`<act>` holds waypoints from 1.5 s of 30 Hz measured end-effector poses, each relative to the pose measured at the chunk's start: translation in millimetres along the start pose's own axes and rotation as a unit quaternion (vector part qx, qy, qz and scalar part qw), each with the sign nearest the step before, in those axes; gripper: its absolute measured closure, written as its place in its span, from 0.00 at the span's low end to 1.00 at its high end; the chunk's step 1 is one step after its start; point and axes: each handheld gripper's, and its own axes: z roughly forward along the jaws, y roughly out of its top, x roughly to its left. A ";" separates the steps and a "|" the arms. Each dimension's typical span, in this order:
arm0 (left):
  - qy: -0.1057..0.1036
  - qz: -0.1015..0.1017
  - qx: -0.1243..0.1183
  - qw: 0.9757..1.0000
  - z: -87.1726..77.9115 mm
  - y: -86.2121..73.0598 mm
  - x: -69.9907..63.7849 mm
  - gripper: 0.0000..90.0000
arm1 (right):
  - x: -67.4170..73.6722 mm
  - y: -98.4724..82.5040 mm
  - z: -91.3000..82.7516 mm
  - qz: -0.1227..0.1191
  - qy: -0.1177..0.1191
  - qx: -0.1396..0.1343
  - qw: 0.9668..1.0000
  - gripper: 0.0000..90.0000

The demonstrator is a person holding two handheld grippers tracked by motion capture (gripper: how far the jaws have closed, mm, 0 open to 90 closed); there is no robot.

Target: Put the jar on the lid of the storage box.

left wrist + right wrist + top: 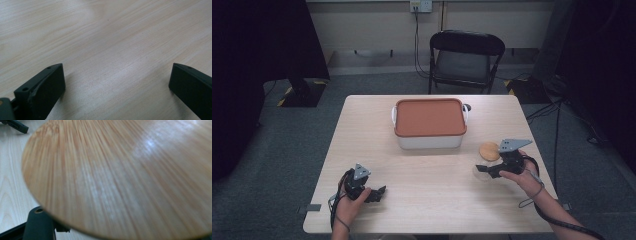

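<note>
Wooden disc (488, 150): round, pale brown, straight-grained; on the right part of the table (427, 200), between the white box (429, 141) and the right hand (526, 176), just beside the right claw (486, 172). Very close in the right gripper view (125, 177), tilted across one black jaw, edge blurred.

Right claw state: cannot tell. One jaw seen under the disc's rim, the other hidden behind the disc; no clear sign of a clench on it.

Faint pale shape by the jaw tips: possibly something clear, too dim to name.

Risk, slipping: thin, smooth and glossy; likely to skid on the bare tabletop or pop out sideways if pinched only at the rim.

Risk, tipping: tilted already, to judge by the close view; a nudge from below may flip it or send it rolling toward the near right edge.

Risk, collision: box close behind; a hasty lift may knock the disc against the box wall or its reddish lid (429, 116).

Right hand pose: forearm in from the lower right corner, wrist bent inward, claw pointing left, grey plate on top.

Left claw (379, 191): released, jaws wide apart over bare wood (116, 72), nothing between them.

Left hand (354, 200) pose: low at the near left of the table, claw pointing right, well apart from disc and box.
</note>
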 end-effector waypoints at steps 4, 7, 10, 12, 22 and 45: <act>0.000 0.000 0.000 1.000 0.0 0.0 0.0 0.00 | 0.2 2.5 1.6 -0.002 0.000 0.002 1.000 0.28; 0.000 0.000 0.000 1.000 0.0 0.0 0.0 0.00 | -0.3 4.2 2.5 -0.001 0.001 0.002 1.000 0.28; 0.000 0.000 0.000 1.000 0.0 0.0 0.0 0.00 | -1.3 5.7 3.1 0.000 0.001 0.002 1.000 0.28; 0.000 0.000 0.000 1.000 0.0 0.0 0.0 0.00 | -1.9 6.8 3.4 -0.001 -0.001 0.004 1.000 0.28; 0.000 0.000 0.000 1.000 0.0 0.0 0.0 0.00 | -4.4 13.8 5.6 -0.005 -0.003 0.006 1.000 0.28; 0.000 0.000 0.000 1.000 0.0 0.0 0.0 0.00 | -8.5 27.6 12.0 -0.006 -0.004 0.007 1.000 0.29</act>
